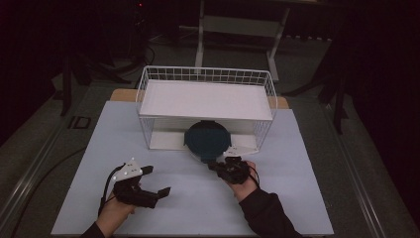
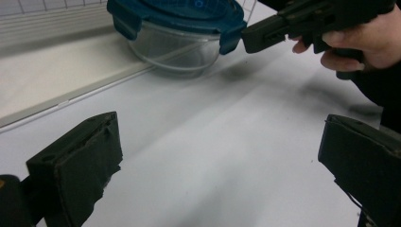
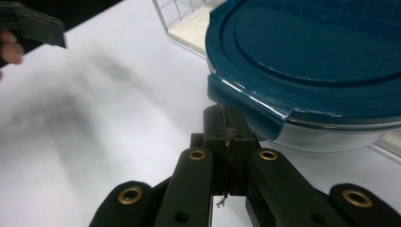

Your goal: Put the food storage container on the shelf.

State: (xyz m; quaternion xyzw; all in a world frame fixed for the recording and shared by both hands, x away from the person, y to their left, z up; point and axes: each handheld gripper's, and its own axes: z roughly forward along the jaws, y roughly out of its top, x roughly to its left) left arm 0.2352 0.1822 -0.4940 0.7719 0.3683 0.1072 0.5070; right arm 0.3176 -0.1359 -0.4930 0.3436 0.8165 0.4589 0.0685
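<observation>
Apparently right gripper (image 3: 227,142) pinches container (image 3: 302,61) clip.

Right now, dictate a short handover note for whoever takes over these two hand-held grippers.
Left hand-held gripper: open, holding nothing, low over the white table, apart from the job.
Right hand-held gripper: jaws shut together, tips at the near clip tab of the blue-lidded container, just under the lid edge.
Container: clear bowl, lid on, sitting at the front edge of the wire rack, partly over the rack's bottom shelf.
Done: unclear which way it is going.
Left: whether it goes in or comes out, the container has still to be moved.
</observation>
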